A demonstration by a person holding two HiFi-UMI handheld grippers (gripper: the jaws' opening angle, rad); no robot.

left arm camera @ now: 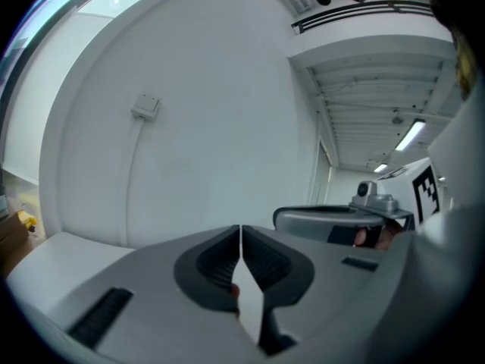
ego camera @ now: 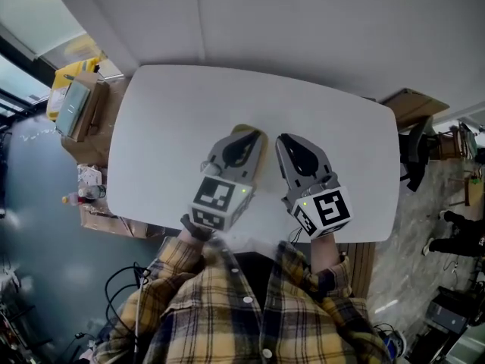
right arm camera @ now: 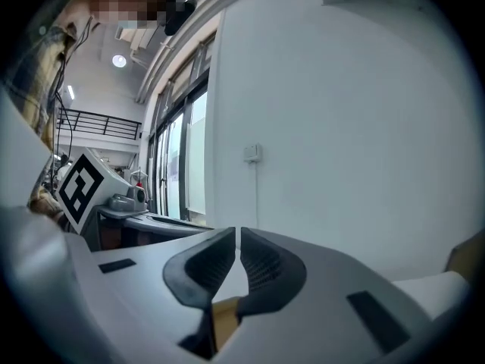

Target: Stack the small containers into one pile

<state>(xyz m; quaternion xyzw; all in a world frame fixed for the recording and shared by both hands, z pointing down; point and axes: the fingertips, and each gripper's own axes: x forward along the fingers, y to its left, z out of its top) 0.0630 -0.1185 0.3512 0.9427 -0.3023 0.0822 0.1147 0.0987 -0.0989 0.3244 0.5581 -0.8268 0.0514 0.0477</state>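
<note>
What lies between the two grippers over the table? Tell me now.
In the head view, a narrow strip of bare white table separates the left gripper and right gripper; a tan thing peeks out at the left gripper's edge.

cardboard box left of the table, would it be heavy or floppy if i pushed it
Probably fairly stiff: the cardboard box shows straight edges, though its top looks open, so the flaps may bend. It may be heavier than it looks, since a flat grey-green slab lies in it.
</note>
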